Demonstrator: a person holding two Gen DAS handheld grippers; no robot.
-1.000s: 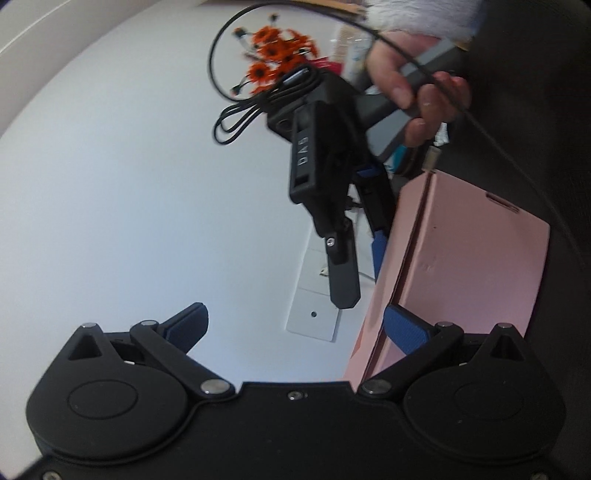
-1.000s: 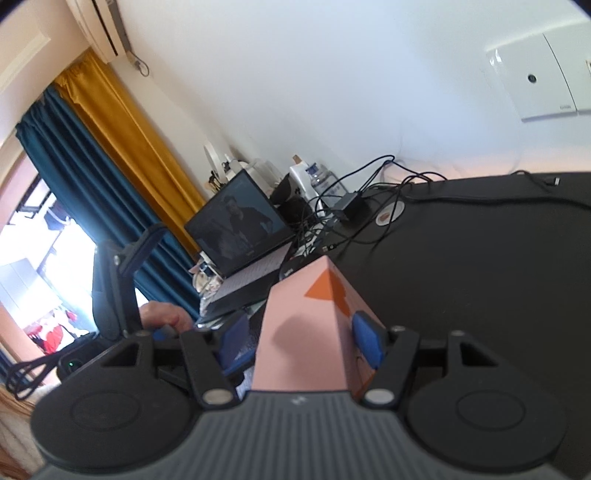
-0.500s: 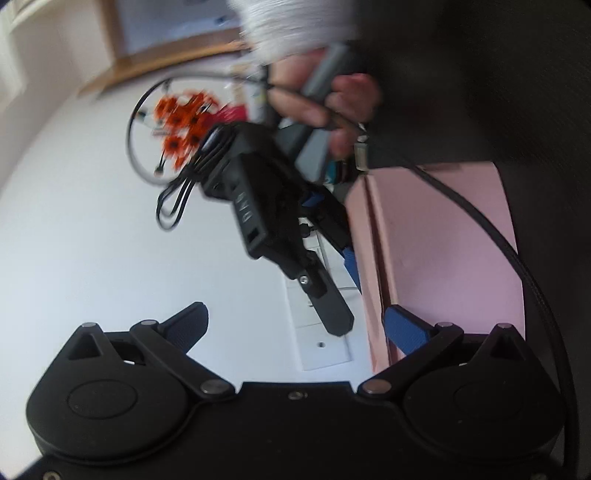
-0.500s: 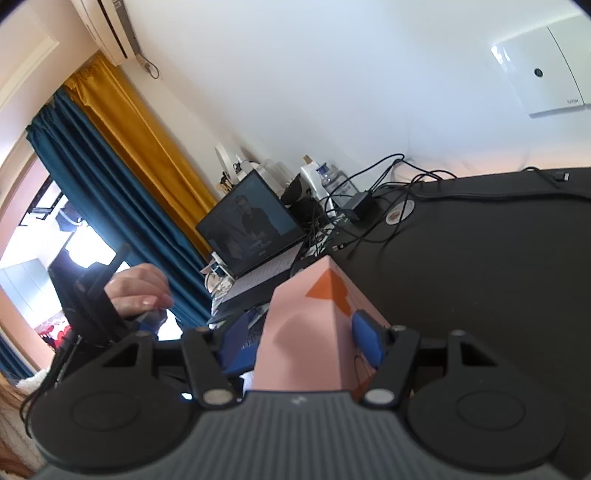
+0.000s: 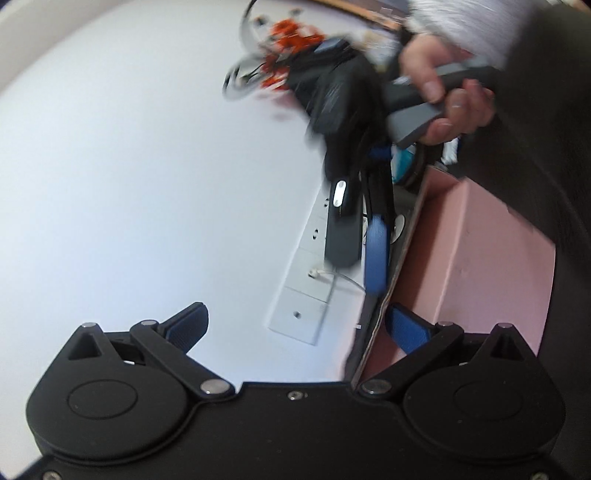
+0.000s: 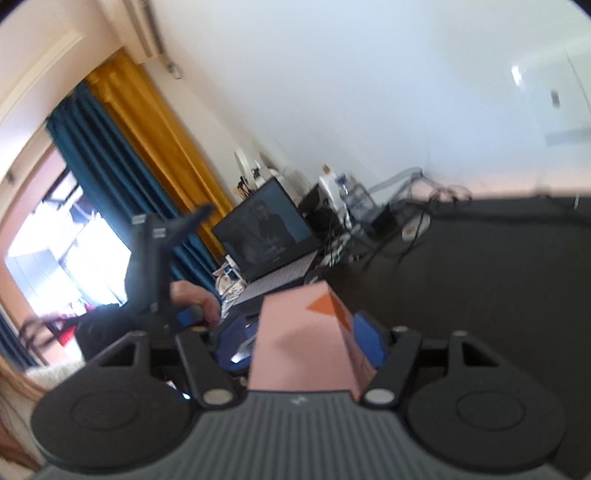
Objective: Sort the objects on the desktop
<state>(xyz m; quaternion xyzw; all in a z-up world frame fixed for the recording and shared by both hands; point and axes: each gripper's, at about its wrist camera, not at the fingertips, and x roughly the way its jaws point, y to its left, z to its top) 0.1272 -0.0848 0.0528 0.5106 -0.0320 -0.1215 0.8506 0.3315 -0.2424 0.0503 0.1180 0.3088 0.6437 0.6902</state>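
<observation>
A pink cardboard box (image 6: 291, 362) with an orange triangle on it lies between the fingers of my right gripper (image 6: 303, 339). Its jaws are opening: a gap shows between the left blue pad (image 6: 236, 343) and the box, while the right pad still lies beside it. In the left wrist view the same pink box (image 5: 480, 266) fills the right side. My left gripper (image 5: 297, 326) is open wide with nothing between its fingers, and its right pad (image 5: 406, 328) rests by the box's near edge. A hand (image 5: 447, 85) holds the right gripper above the box.
A black desk (image 6: 498, 277) carries a laptop (image 6: 266, 232), a tangle of cables (image 6: 406, 221) and bottles along the white wall. Wall sockets (image 5: 306, 291) and orange flowers (image 5: 291, 33) show behind the box. Blue and yellow curtains (image 6: 147, 147) hang at the left.
The right gripper's jaws have spread and its left pad has come off the pink box. Both views have rolled and blurred as the hands shifted slightly upward.
</observation>
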